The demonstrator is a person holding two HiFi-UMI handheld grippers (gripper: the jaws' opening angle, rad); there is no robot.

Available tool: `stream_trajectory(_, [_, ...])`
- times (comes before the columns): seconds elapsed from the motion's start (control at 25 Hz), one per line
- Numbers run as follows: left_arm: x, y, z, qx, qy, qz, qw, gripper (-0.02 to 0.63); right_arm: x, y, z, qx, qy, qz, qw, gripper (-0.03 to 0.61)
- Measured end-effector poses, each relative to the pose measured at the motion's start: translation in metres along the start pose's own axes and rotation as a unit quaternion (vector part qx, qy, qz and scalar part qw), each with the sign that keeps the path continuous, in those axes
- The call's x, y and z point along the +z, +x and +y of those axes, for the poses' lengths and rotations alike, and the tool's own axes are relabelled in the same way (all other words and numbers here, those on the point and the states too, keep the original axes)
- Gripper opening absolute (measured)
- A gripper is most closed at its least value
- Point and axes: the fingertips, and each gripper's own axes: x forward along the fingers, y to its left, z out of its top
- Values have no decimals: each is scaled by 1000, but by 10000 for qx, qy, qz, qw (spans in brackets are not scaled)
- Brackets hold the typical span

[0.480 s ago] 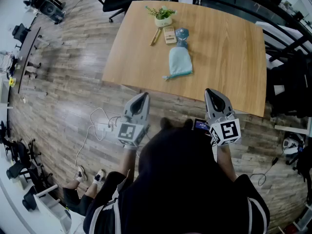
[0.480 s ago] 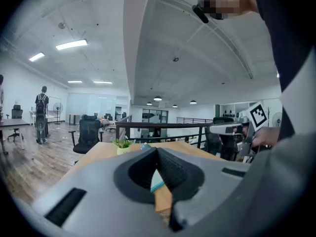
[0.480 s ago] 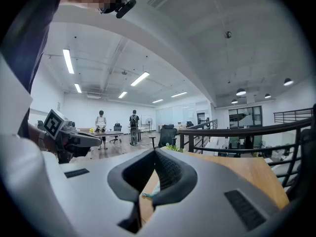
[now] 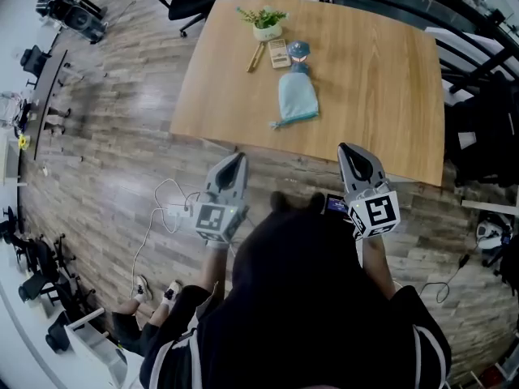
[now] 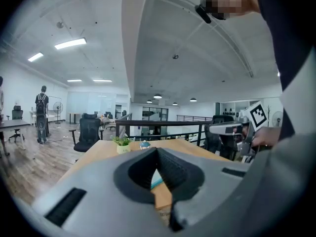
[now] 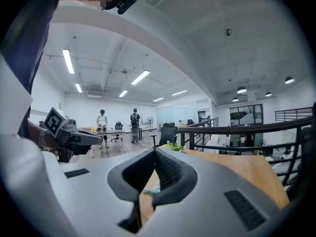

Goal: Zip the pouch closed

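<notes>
The pouch [image 4: 297, 98] lies on the table [image 4: 381, 87]. Just behind the pouch sits a jar [image 4: 299, 52], farther behind a plant [image 4: 266, 23].

We see bright, even indoor light in all views. The sources are overhead: strip lights [image 5: 70, 43] and round downlights [image 5: 157, 97] on the ceiling above and beyond the table [image 4: 381, 79]. Shadows on the table are faint and soft. There's a pale sheen on the floor [image 4: 138, 104] left of the table. Fisheye is heavy: the table edges bow, and the gripper views vignette to black at the corners. The room beyond the table stays fairly sharp. The left gripper [image 5: 157, 151] and right gripper [image 6: 155, 151] shells, nearest the lens, go soft.
</notes>
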Motion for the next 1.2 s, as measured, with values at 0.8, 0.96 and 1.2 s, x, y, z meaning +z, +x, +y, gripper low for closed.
stream_trajectory(0.8, [-14,27,-14,59,-21,328,9994,2,-30,-16,-44,-183,564,276,9979,14])
stream_trajectory(0.96, [-10,44,10,22,-90,271,9996,2,-24,7,-43,-184,465,391,9980,14])
stream_trajectory(1.2, [-5,78,42,-247,-155,193,9994,2,-13,49,-40,-304,419,487,9975,14])
